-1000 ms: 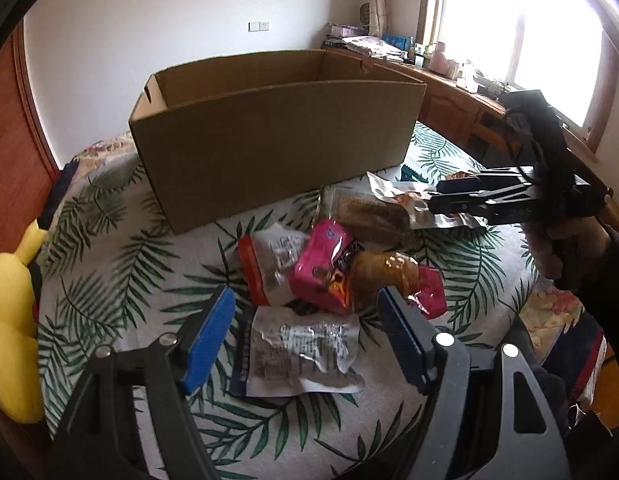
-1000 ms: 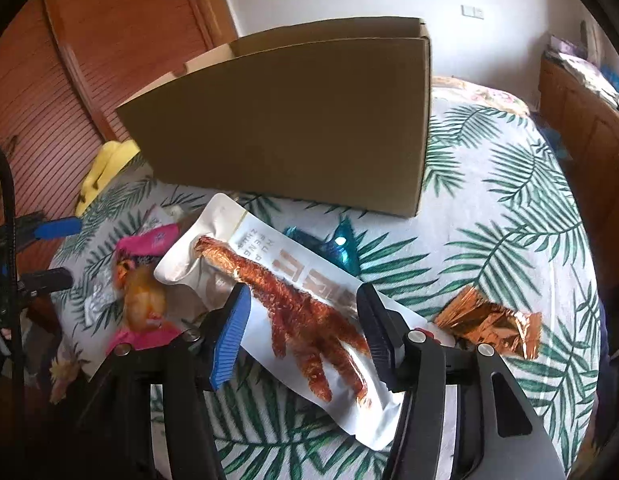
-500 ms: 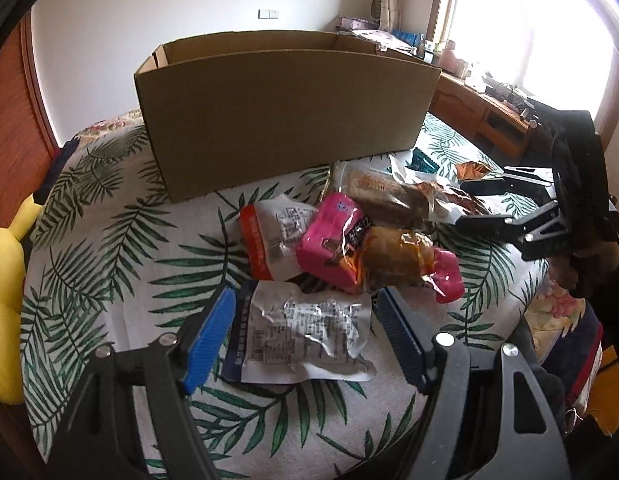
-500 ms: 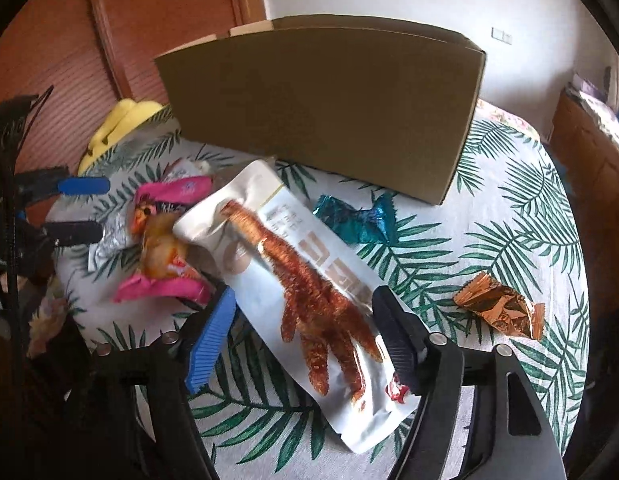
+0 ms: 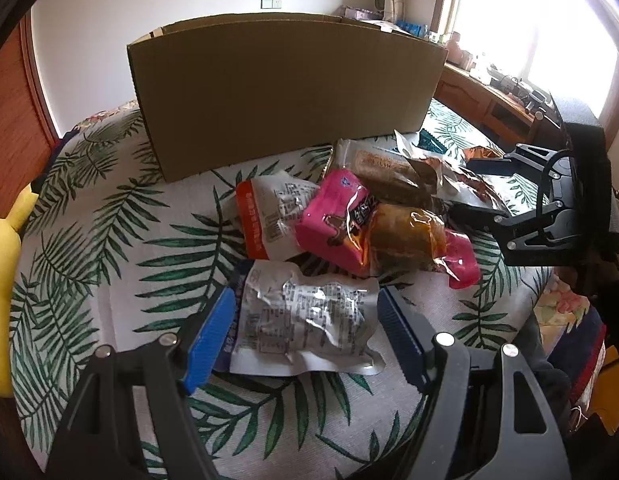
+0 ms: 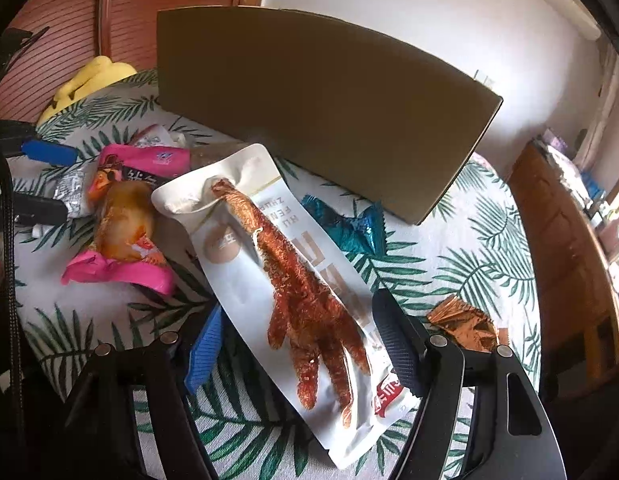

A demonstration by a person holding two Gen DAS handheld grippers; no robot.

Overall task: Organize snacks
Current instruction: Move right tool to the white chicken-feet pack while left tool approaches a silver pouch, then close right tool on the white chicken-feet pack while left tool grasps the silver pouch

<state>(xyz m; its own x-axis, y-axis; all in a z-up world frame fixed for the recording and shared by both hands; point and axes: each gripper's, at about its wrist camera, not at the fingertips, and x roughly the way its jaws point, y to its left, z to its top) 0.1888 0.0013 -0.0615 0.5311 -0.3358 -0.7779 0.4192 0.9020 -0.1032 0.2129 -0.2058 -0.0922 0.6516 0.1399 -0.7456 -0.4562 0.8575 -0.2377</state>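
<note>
In the left wrist view, the left claw [image 5: 301,332] stands open low in the frame, its blue pads either side of a crinkled silver foil snack packet [image 5: 305,320] lying on the palm-leaf patterned cloth [image 5: 109,240]. In the right wrist view, the right claw [image 6: 297,344] is open around a long white chicken-foot pouch [image 6: 285,280] at centre, not gripping it. A large brown cardboard box [image 5: 285,92] fills the upper middle.

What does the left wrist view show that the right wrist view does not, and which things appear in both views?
Only the left wrist view: the whole silver foil packet between the open left jaws, and a bright window.

Only the right wrist view: the chicken foot printed on the long white packet between the open right jaws, and a blue foil wrapper.

Both: the cardboard box, the pink snack packet, the palm-leaf cloth.
</note>
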